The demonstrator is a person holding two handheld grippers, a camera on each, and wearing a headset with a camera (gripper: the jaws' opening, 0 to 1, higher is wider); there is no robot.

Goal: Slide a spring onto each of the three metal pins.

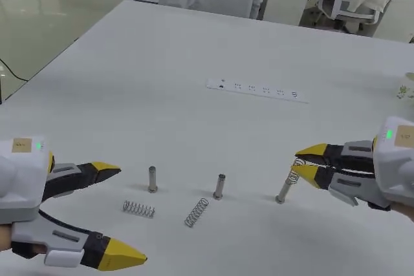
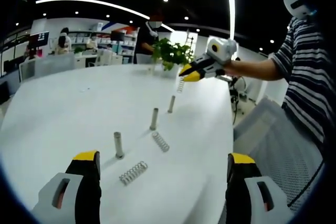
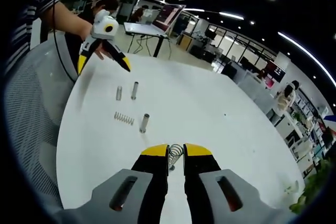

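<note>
On the white workbench (image 1: 194, 50) with its white power strip (image 1: 257, 90), the yellow-tipped left gripper (image 1: 132, 214) gapes near two upright steel pins (image 1: 152, 180) (image 1: 220, 186) and two loose coil springs (image 1: 138, 209) (image 1: 196, 212), the right gripper (image 1: 296, 163) clamping a third spring (image 3: 176, 151) atop a leaning pin (image 1: 283, 192).

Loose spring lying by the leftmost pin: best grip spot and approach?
Pinch the spring mid-length, across its coils, coming down from above. It lies flat on its side on the table, so jaws can straddle its width, and the pin stands apart from it.
</note>
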